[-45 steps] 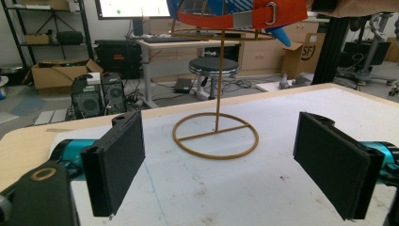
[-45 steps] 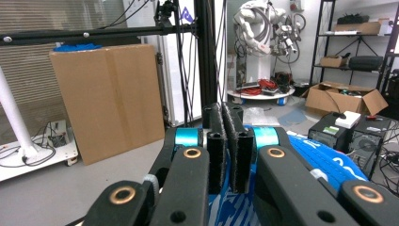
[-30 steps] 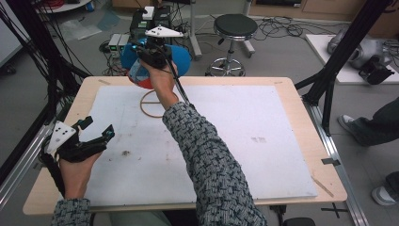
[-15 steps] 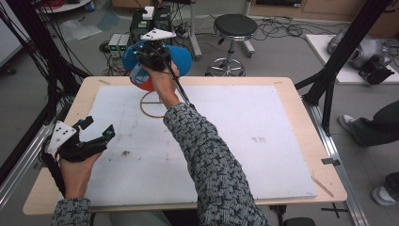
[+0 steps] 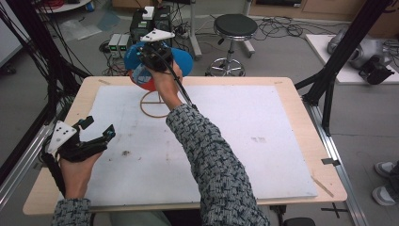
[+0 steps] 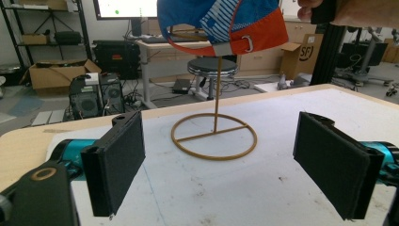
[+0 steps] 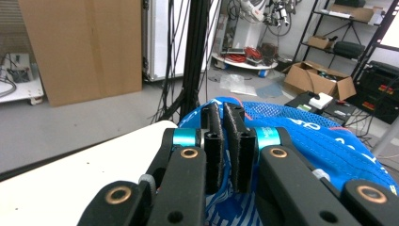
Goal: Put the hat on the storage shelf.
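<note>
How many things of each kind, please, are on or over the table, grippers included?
Grippers: 2, left and right
Caps: 1
Stands: 1
Mats: 1
Total: 5

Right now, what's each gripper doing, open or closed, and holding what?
Left gripper: open, holding nothing, low over the table.
Right gripper: closed on the blue cap atop the wire stand.
</note>
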The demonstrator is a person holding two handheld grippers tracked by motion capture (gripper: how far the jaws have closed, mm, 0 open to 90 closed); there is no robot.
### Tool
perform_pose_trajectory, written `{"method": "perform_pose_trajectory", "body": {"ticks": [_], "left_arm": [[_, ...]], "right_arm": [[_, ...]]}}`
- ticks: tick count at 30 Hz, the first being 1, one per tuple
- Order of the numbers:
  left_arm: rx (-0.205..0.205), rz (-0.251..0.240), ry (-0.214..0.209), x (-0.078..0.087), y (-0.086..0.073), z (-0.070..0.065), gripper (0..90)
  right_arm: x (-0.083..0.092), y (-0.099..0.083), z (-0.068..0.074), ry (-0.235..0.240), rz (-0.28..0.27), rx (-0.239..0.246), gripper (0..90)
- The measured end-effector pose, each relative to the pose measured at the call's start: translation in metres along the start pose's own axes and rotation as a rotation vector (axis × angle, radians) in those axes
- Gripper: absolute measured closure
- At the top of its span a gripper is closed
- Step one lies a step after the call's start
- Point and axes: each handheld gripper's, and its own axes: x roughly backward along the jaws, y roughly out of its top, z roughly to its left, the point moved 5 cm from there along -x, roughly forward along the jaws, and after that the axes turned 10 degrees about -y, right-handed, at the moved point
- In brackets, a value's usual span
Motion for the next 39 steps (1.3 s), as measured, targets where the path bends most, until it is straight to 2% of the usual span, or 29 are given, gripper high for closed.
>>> {"method": "perform_pose_trajectory", "body": {"ticks": [7, 19, 32, 39], "left_arm": [[0.002, 0.0, -0.001, 0.0, 0.0, 0.0, 17.3], [0.003, -0.005, 0.0, 0.001, 0.001, 0.0, 17.2], [0.0, 0.0, -0.001, 0.001, 0.001, 0.001, 17.3], [-0.001, -0.001, -0.003, 0.0, 0.001, -0.001, 17.3]], "right_arm": [[-0.006, -0.005, 0.004, -0.022, 0.001, 0.028, 84.6], [-0.007, -0.003, 0.006, -0.049, -0.019, 0.061, 70.2], [-0.003, -0.001, 0.001, -0.074, -0.044, 0.046, 52.7], [0.0, -0.002, -0.005, -0.081, -0.043, 0.037, 50.1]]}}
